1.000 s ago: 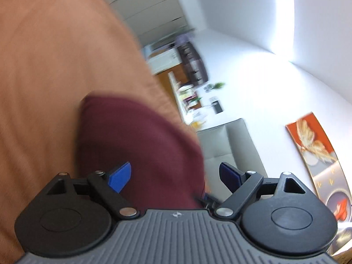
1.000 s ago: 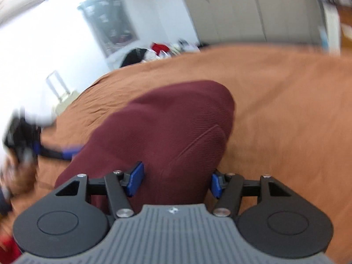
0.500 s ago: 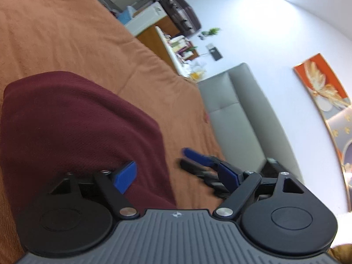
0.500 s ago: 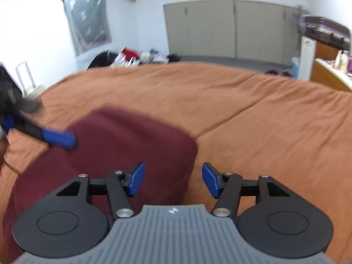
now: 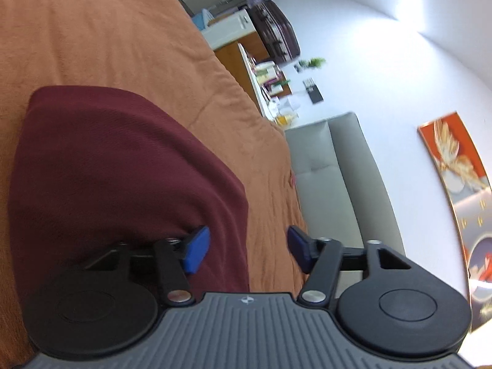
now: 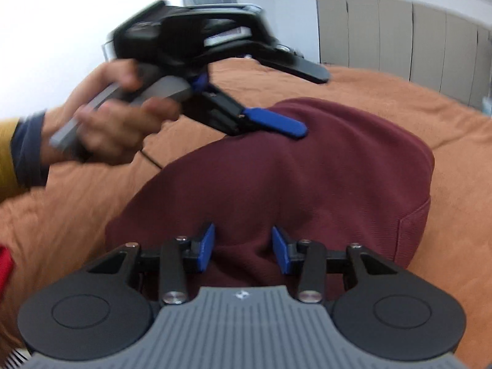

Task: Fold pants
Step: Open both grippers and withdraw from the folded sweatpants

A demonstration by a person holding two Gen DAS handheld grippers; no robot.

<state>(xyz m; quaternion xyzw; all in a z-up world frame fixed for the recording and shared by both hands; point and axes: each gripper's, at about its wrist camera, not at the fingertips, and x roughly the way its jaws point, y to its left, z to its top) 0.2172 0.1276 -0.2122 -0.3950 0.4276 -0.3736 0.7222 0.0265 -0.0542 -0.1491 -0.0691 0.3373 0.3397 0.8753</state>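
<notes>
- The maroon pants (image 6: 307, 172) lie as a compact folded bundle on the orange bedspread (image 5: 92, 37), so the fold looks nearly complete, with smoothing or release probably all that is left.
- The right tongs (image 6: 243, 247) are spread, pinching nothing, low over the bundle's near edge. If they press together here they could bunch the top layer and pull the fold askew.
- The left tongs (image 5: 243, 250) are also spread and hold nothing, straddling the bundle's side edge. One blue pad (image 5: 195, 253) sits over cloth, the other over the bedspread.
- In the right wrist view the left tool's blue fingertip (image 6: 276, 123) hovers at the bundle's top. A drag from there could flip a layer open.
- The knit looks soft and thick, so I judge it may spring back and loosen the fold once let go.
- The two tools work close together, so they risk a bump.
</notes>
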